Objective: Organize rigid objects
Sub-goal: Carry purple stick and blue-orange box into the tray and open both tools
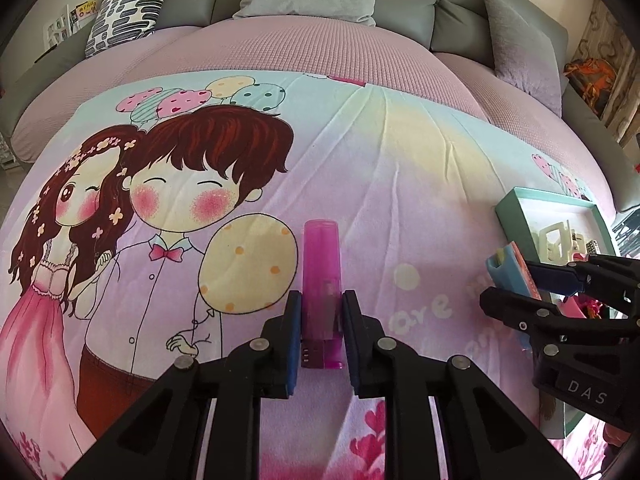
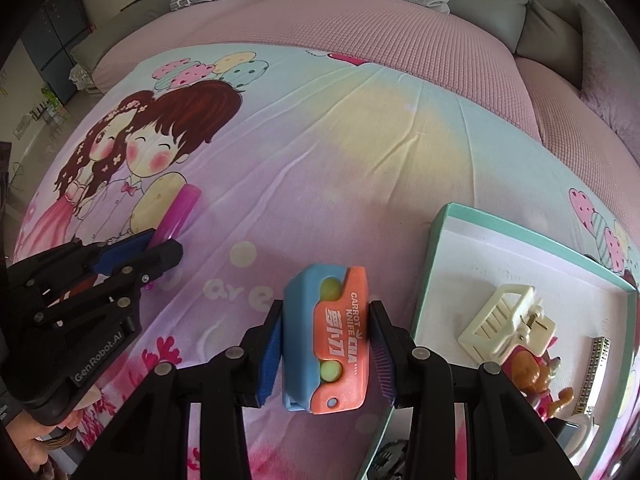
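Both grippers closing on small items, tray not yet reached

Nearest, the left gripper (image 1: pixel 320 320) has its jaws drawn in against the sides of the pink lighter (image 1: pixel 322 276) lying on the bed (image 1: pixel 400 184); the right gripper (image 2: pixel 326 340) brackets the carrot knife toy (image 2: pixel 326 340), pads touching or nearly so (lift not evident for either). Just right, the teal tray (image 2: pixel 436 260) already holds a cream hair clip (image 2: pixel 504 320) and a figurine (image 2: pixel 532 376). Next, I judge: carry each item into the tray.

black hand-held gripper (image 1: pixel 320 320), blue pads (image 1: pixel 294 336), silver screws
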The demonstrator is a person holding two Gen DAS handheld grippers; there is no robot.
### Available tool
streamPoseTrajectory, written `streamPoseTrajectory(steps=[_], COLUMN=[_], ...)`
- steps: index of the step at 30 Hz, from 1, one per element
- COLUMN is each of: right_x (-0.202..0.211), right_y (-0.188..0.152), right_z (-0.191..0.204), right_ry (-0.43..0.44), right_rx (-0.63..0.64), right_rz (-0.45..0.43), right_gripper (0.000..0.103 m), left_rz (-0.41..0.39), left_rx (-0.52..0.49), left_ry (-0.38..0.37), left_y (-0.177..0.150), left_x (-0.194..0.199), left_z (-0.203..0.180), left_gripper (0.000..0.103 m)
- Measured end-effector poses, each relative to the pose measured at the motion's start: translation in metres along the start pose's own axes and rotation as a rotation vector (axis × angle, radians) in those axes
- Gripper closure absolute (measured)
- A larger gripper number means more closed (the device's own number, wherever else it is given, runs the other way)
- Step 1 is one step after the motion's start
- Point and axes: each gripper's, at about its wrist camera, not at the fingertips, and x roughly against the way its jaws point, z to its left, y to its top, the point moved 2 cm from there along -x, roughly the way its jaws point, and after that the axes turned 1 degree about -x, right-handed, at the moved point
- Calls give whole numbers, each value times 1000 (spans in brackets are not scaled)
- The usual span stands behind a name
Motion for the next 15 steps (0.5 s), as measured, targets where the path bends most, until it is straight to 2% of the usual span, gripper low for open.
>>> streamPoseTrajectory(steps=[8,15], right_x=[62,98], right_y=[-16,-39], right_z=[-25,-69], right_ry=[-29,-78], right_rx=[-35,-93], right_rz=[-68,-83], right_gripper=[60,60], left_rz=[-53,-82], left_rx=[-42,-124], left_ry=[-30,-66], left_y=[4,4], left_x=[50,83], left_z=[-36,-92], left_gripper=[83,83])
